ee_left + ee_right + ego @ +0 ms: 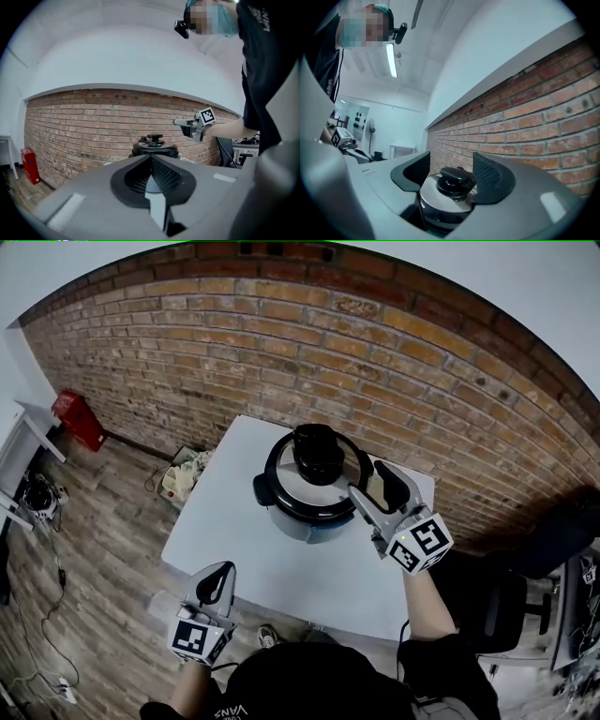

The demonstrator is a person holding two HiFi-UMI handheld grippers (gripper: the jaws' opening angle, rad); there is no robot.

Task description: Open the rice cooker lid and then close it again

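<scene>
The rice cooker (309, 493) stands at the far middle of the white table (234, 549), its steel lid down and topped by a black knob (319, 454). My right gripper (370, 479) hovers at the cooker's right side, held level and open. Its own view frames the knob (452, 180) between its fingers (492, 180) without touching it. My left gripper (220, 570) is shut and empty over the table's near left corner, well short of the cooker (154, 147). The left gripper view shows its fingers (164, 176) pressed together, with the right gripper (180, 123) beyond them.
A brick wall (422, 381) runs close behind the table. On the wooden floor lie a red box (78, 418), a heap of bags (183, 474) by the table's left edge and cables (37, 493). A black chair (506, 606) stands to the right.
</scene>
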